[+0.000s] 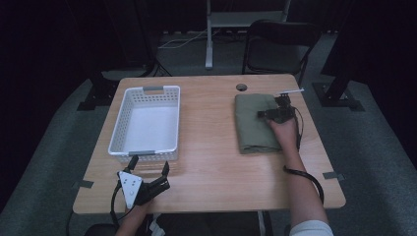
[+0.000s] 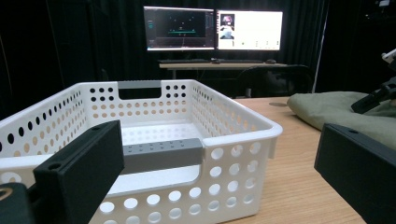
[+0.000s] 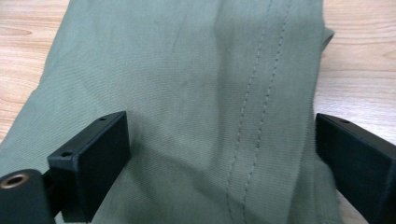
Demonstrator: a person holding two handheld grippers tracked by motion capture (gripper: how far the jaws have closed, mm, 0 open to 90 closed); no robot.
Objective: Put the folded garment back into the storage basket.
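Folded olive-green cloth lies flat on the right half of the wooden table, its far edge just short of a small round hole in the tabletop. The right gripper sits over the cloth's right part, held by the person's right hand; in the right gripper view its two black jaws stand wide apart, released, with the cloth and a double line of stitching between them and nothing grasped. The left gripper rests near the table's front left edge, just in front of the white perforated basket, and its jaws are likewise spread and hold nothing. In the left gripper view the basket stands close ahead, its grey handle between the jaws, and the cloth lies well apart to the right. Two lit monitors glow on a desk beyond.
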